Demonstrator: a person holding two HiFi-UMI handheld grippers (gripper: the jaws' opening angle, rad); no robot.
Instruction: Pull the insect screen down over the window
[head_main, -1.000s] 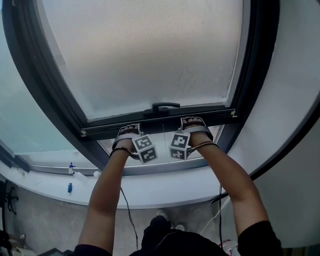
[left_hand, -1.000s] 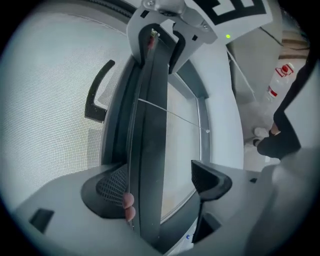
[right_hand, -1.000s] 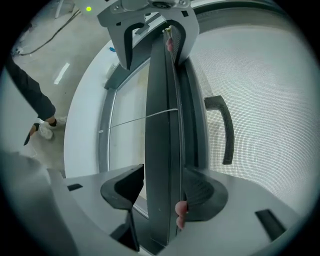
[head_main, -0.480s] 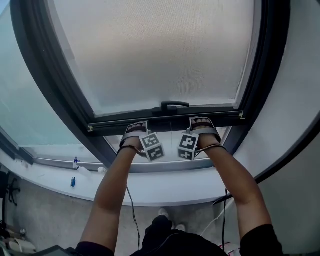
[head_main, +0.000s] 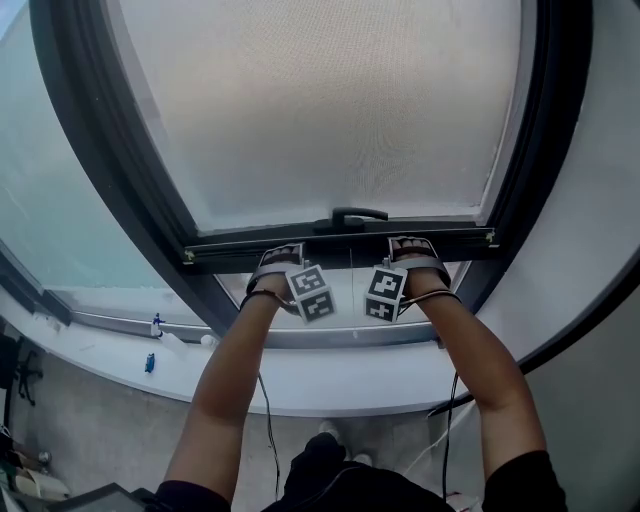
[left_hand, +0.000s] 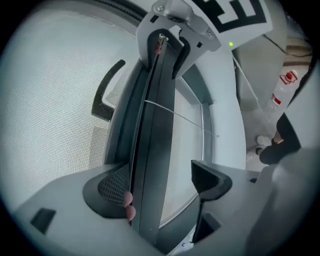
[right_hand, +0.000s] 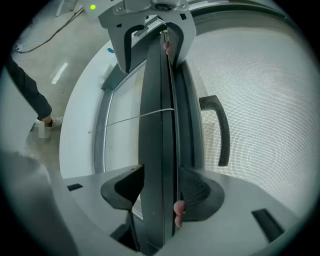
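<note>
The insect screen (head_main: 320, 110) covers most of the window frame (head_main: 110, 170). Its dark bottom bar (head_main: 340, 248) hangs low, with a strip of bare glass between it and the white sill (head_main: 330, 375). The grippers sit on the bar at either side of its handle (head_main: 358, 216). The left gripper (head_main: 280, 262) straddles the bar with its jaws apart: one pad rests against the screen side, the other stands clear. The right gripper (head_main: 410, 250) is clamped on the bar, a pad on each face.

Gripper (right_hand: 161, 182) clamping screen bar (right_hand: 155, 100), handle (right_hand: 222, 130) beside
</note>
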